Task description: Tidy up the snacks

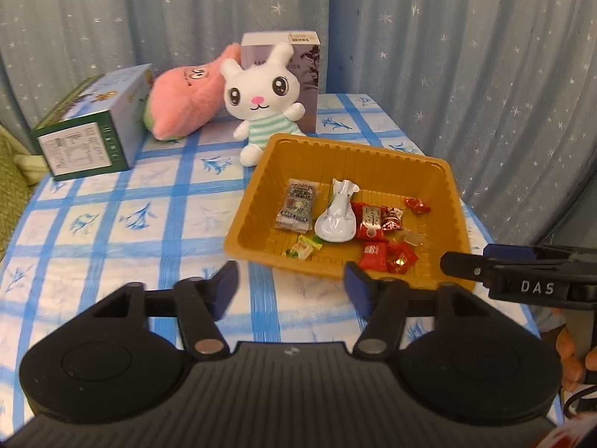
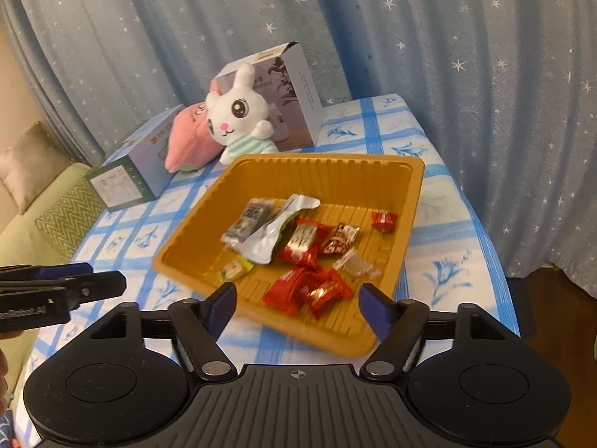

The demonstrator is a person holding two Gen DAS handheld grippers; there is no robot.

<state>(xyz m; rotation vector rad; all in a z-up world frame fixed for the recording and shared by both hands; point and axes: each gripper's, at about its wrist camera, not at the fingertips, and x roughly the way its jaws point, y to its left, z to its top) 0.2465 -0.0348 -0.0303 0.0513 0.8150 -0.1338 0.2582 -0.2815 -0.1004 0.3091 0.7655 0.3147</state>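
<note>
Right wrist view: my right tool (image 2: 296, 308) and left tool (image 1: 291, 289) both gape, holding nothing; snacks (image 2: 298, 246) lie mid-frame in the gold tray (image 2: 410, 194). Clipping its near rim could tip it.

On the counter (image 1: 112, 224), a tray (image 1: 440, 183) holds the snacks (image 1: 369, 220). Behind the tray sits a toy rabbit (image 1: 261, 100), a box (image 1: 298, 56) behind it. Left of the rabbit lie a plush (image 1: 183, 100) and a carton (image 1: 93, 127).

A home room: starry blue curtains (image 1: 466, 56), a checked tablecloth (image 1: 112, 224), plush toys (image 1: 261, 100), and a cushioned sofa (image 2: 41, 201).
</note>
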